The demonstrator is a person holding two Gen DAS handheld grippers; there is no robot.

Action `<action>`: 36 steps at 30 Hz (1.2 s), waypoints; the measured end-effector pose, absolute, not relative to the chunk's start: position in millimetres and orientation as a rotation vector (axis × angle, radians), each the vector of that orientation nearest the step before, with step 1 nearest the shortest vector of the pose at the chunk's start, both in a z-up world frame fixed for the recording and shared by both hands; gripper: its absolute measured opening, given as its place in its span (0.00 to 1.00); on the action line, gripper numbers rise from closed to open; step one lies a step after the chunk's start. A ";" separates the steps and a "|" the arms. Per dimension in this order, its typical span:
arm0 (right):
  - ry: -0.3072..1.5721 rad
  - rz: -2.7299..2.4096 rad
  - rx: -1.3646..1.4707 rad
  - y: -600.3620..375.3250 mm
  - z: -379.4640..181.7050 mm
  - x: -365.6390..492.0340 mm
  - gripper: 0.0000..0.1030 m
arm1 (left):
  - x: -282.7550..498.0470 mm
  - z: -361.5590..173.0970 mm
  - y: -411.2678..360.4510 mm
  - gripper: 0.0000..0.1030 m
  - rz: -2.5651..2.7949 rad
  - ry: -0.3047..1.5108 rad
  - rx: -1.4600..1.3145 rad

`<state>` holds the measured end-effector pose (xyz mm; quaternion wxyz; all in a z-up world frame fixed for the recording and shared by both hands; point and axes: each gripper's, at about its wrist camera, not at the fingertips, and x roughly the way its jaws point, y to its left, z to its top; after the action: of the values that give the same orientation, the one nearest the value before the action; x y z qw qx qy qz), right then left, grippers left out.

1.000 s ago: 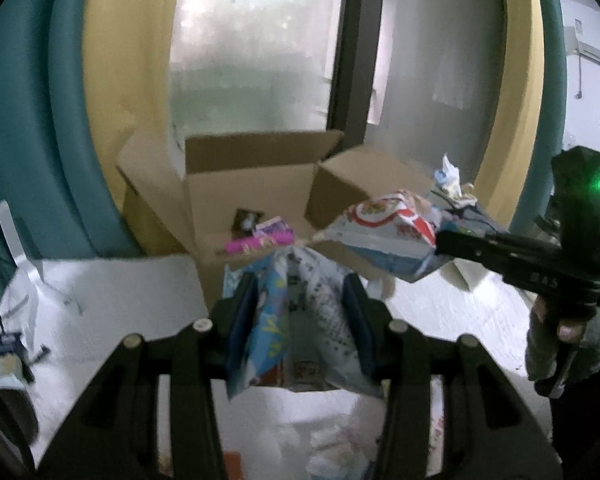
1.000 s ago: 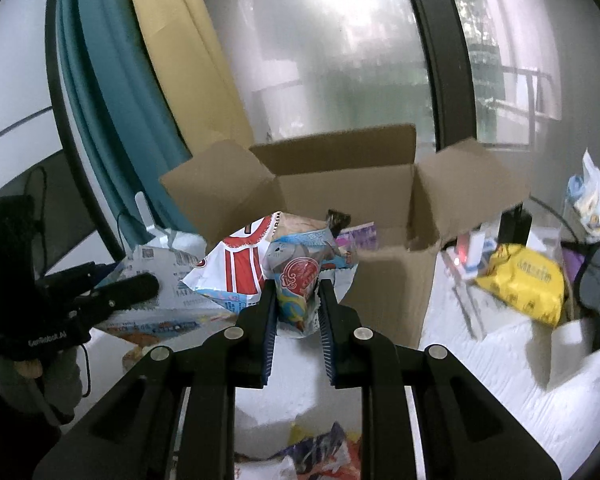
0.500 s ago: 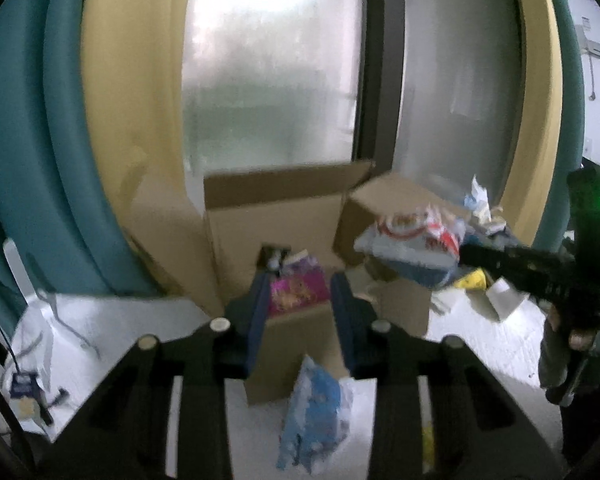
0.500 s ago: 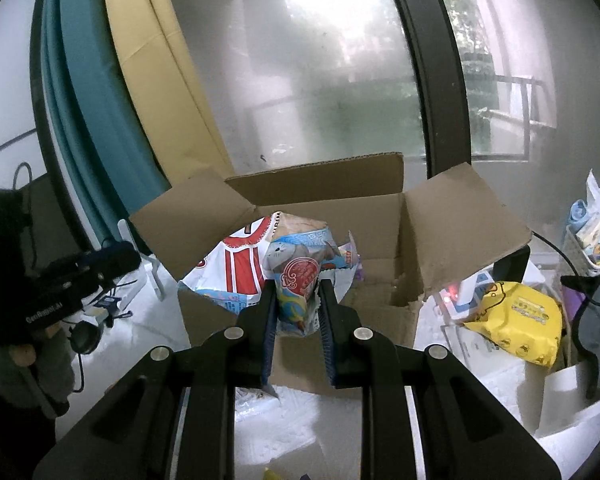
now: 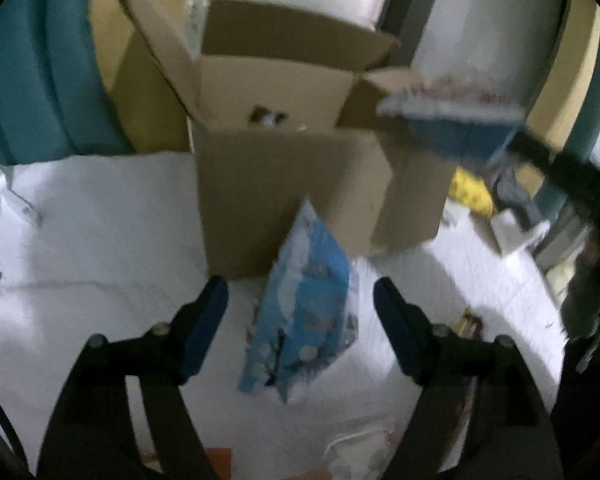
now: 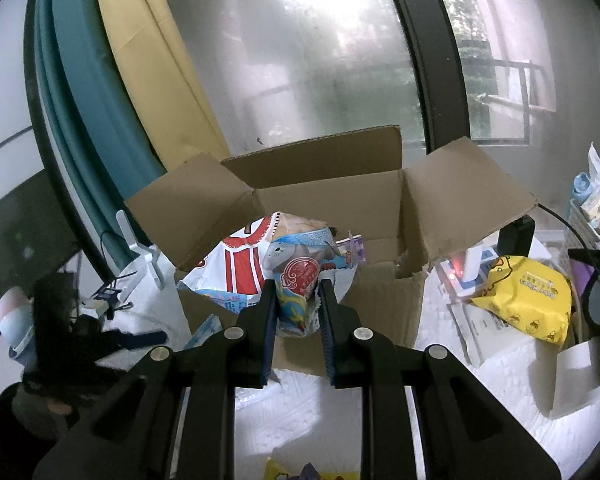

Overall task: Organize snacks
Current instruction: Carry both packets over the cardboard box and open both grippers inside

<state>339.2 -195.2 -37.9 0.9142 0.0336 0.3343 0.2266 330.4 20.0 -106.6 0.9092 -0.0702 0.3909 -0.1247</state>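
Right now the right gripper (image 6: 297, 312) is clenched on a bunch of snack bags (image 6: 296, 280), held just in front of the open cardboard box (image 6: 380, 296). Beside that box, the left gripper (image 5: 300, 300) hangs spread wide and empty above a blue snack bag (image 5: 304, 312), which leans against the box's front wall on the white cloth (image 5: 100, 240).

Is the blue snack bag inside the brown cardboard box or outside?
Outside. The blue snack bag lies on the white cloth, before the brown cardboard box.
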 end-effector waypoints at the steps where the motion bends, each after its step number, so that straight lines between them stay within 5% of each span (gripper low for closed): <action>1: 0.687 0.466 0.068 -195.4 -37.4 338.4 0.21 | 331.2 -111.1 16.3 0.74 -0.263 0.820 -0.137; 8: 0.686 0.447 0.068 -200.9 -37.2 334.4 0.21 | 340.7 -135.5 -3.0 0.72 -0.270 0.863 -0.056; 9: 0.685 0.444 0.069 -202.0 -36.8 333.8 0.21 | 340.3 -136.7 -2.3 0.57 -0.278 0.855 -0.061; 12: 0.683 0.437 0.069 -204.5 -35.8 332.1 0.21 | 336.2 -132.2 -2.8 0.46 -0.287 0.841 -0.051; 24: 0.672 0.442 0.060 -202.9 -33.9 338.1 0.21 | 292.0 -48.1 2.6 0.44 -0.296 0.602 -0.038; 36: 0.665 0.438 0.030 -194.9 -37.4 376.5 0.21 | 349.3 -8.6 18.2 0.44 -0.182 0.449 -0.050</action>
<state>376.5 -194.9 -37.4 0.9216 0.0146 0.3238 0.2134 349.3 18.2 -8.6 0.9705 -0.0249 0.2222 -0.0903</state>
